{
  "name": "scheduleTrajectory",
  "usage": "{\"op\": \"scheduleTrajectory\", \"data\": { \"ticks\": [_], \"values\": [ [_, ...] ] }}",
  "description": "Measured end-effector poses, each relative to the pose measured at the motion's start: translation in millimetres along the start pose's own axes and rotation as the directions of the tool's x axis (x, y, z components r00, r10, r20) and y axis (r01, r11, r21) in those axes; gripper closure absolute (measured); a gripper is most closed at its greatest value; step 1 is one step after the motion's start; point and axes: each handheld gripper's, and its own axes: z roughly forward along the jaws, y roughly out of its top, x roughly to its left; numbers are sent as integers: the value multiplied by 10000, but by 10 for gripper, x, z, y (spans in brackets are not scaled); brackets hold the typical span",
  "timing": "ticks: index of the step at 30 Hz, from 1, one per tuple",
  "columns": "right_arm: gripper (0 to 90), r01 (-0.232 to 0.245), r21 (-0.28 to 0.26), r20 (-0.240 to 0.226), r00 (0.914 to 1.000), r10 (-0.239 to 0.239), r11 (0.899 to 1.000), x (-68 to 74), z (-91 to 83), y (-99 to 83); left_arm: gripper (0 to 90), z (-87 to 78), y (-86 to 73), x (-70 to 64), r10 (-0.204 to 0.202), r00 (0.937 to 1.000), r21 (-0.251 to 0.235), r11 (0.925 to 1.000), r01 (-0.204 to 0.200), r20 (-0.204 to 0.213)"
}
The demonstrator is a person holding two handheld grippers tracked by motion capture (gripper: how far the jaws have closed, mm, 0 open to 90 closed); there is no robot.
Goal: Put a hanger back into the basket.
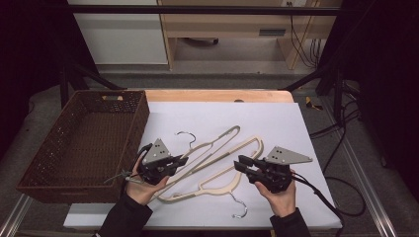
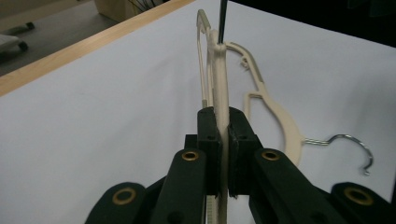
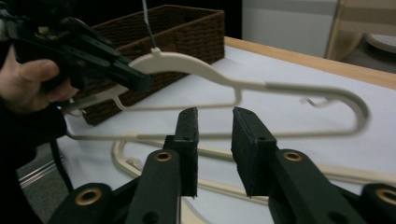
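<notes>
Nearest the lens, the left gripper point(image 2: 223, 140) pinches a cream hanger point(image 2: 219, 79) lifted at frame centre, while the right gripper point(image 3: 215, 140), jaws spread, hovers before it above another hanger point(image 1: 217, 185) on the sheet point(image 1: 276, 118).

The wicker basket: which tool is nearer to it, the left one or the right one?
Left. The left tool is close beside the wicker basket, shut on a cream hanger. The right tool is open, farther over the white sheet.

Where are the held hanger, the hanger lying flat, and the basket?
held hanger point(image 3: 187, 60): right gripper view, its shoulder curve.
flat hanger point(image 2: 285, 121): left gripper view, its shoulder near the hook.
basket point(image 1: 141, 116): high view, its right wall.
</notes>
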Motion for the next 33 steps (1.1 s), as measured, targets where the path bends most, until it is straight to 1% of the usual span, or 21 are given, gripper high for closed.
{"op": "scheduleTrajectory", "data": {
  "ticks": [3,5,8,10,12,15,17,21,22,26,28,33],
  "values": [
    [832,283,-159,-415,9987,-290,9995,97,48,77,860,23,12,-104,73,9995,102,9999,-76,304],
    [893,431,-239,-713,9965,-447,9988,165,76,125,859,55,25,-187,280,9989,212,9994,-289,385],
    [900,539,-334,-1017,9932,-571,9980,248,121,186,860,108,41,-308,516,9969,362,9979,-538,598],
    [900,624,-416,-1082,9919,-665,9972,286,143,213,859,135,48,-373,670,9953,441,9966,-702,706],
    [900,539,-576,-1189,9911,-605,9969,304,154,221,860,150,53,-422,779,9938,479,9955,-819,798],
    [900,564,-575,-1216,9906,-631,9968,315,158,220,860,164,54,-464,868,9923,531,9944,-917,880],
    [900,517,-604,-1287,9899,-591,9968,321,148,224,859,171,53,-473,870,9919,584,9940,-926,927],
    [900,565,-633,-1188,9909,-637,9964,322,129,229,860,167,53,-484,921,9913,566,9936,-977,938],
    [900,520,-654,-1260,9902,-599,9965,327,121,233,860,169,53,-489,928,9911,546,9937,-983,955],
    [900,585,-677,-1144,9912,-660,9960,329,110,242,860,182,48,-517,987,9894,608,9926,-1055,1062],
    [900,652,-637,-967,9928,-711,9958,323,111,240,860,185,46,-533,989,9889,629,9923,-1063,1110],
    [900,684,-572,-963,9926,-737,9960,325,114,234,860,176,49,-533,1036,9887,613,9920,-1106,1079]
  ]
}}
